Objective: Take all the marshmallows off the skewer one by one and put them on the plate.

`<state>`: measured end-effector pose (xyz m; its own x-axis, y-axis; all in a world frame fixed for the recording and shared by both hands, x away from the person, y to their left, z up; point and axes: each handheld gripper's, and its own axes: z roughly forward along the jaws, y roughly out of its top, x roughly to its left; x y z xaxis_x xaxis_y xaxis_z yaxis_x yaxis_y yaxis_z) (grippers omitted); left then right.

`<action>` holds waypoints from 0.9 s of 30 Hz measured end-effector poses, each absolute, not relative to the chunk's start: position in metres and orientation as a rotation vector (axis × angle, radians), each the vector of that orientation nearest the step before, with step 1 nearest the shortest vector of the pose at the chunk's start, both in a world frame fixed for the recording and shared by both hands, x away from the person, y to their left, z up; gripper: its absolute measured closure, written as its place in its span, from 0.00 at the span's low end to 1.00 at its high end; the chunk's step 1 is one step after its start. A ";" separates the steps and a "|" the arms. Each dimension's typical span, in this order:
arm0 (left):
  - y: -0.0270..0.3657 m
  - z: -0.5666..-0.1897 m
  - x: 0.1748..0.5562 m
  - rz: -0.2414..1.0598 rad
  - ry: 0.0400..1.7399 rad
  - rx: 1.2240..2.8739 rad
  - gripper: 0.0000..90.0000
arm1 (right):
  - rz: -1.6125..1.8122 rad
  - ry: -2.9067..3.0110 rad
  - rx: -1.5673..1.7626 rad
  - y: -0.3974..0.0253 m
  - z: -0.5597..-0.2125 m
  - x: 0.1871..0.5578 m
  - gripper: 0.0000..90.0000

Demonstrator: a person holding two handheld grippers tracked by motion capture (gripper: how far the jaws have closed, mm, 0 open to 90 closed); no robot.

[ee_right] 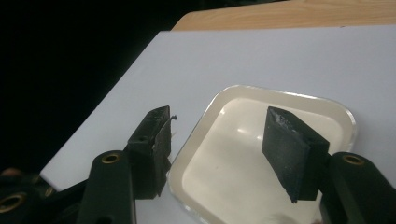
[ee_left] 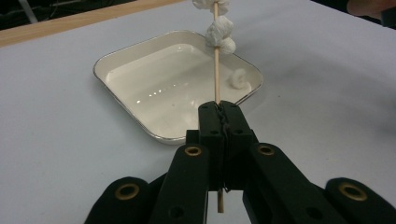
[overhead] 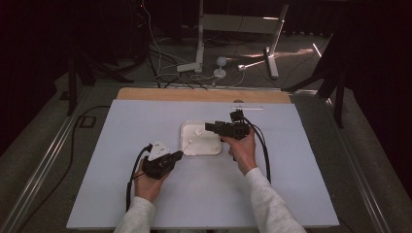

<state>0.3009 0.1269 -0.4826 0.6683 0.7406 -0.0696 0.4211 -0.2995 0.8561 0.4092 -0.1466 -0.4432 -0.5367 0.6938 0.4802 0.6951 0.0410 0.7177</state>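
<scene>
A white square tray sits mid-table. My left gripper is at its near-left corner, shut on a thin wooden skewer. The skewer rises over the tray with white marshmallows threaded near its top. One loose marshmallow lies inside the tray by the far-right rim. My right gripper hovers over the tray's far-right part. Its jaws stand wide open with nothing between them, and the tray's shiny floor lies below them.
A pale blue-grey sheet covers the table, and a wooden strip runs along its far edge. A thin white stick lies near that far edge. Stands and cables sit on the floor beyond the table.
</scene>
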 end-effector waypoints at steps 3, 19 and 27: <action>0.127 -0.482 0.301 0.428 0.906 1.935 1.00 | -1.576 -2.278 -1.493 -0.145 -0.442 0.406 0.39; 0.128 -0.479 0.298 0.405 0.876 1.902 1.00 | -1.601 -2.175 -1.348 -0.128 -0.454 0.396 0.18; 0.126 -0.479 0.297 0.386 0.845 1.883 1.00 | -1.602 -2.173 -1.310 -0.122 -0.460 0.396 0.51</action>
